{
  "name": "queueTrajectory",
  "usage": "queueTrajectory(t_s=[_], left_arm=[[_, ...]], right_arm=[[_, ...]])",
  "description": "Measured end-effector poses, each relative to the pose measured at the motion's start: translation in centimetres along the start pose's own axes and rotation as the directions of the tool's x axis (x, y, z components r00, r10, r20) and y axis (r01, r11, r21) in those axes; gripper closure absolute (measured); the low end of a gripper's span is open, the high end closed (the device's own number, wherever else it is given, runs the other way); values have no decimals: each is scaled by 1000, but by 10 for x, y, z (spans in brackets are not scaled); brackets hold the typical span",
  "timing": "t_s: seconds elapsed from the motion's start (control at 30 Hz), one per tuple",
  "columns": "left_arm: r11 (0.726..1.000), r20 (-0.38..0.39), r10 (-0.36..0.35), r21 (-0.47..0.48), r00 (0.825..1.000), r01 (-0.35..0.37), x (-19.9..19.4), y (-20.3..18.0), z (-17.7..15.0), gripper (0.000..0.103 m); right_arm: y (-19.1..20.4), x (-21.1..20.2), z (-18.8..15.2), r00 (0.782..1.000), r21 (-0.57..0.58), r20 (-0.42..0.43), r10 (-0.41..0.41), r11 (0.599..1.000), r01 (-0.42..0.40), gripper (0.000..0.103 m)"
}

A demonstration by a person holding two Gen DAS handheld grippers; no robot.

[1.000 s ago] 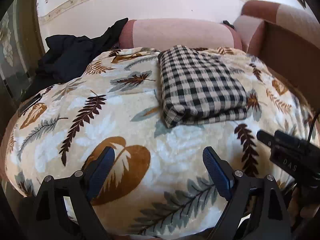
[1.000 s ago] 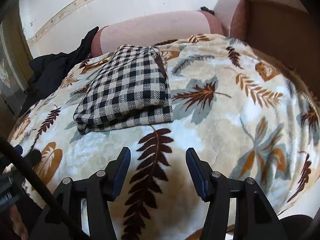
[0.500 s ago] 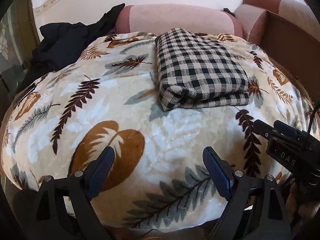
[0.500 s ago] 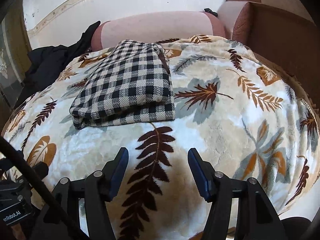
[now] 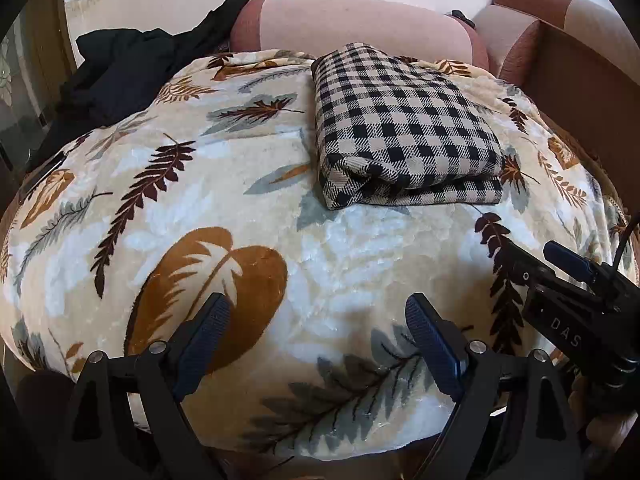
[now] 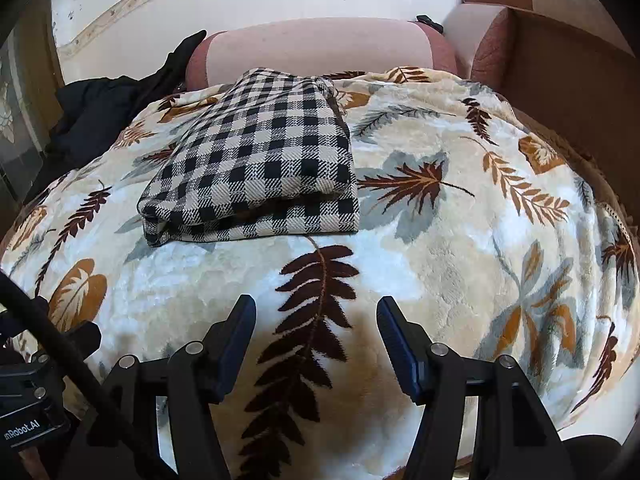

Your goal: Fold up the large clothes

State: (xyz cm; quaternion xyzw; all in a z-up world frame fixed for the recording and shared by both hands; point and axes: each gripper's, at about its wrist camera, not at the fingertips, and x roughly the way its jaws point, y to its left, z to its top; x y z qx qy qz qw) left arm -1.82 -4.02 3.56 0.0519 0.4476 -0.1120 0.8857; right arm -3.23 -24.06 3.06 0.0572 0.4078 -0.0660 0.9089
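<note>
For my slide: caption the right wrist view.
Open right claw hovers over leaf-print blanket, short of the folded checked garment.

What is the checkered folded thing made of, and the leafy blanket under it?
The checkered garment looks like woven cloth, maybe cotton or wool: you can see its diagonal weave, matte finish. The leaf blanket looks like soft plush fleece: fuzzy, slightly shiny pile with embossed ridges.
</note>
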Motion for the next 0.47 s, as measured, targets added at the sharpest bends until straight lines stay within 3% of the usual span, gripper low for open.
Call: queueTrajectory(t_s=[0.47], left_arm=[[1000, -16, 3, -8, 1000, -3, 5, 3, -4, 14]], right_arm=[[13, 1, -4, 1000, -61, 1, 0, 998, 0, 34]])
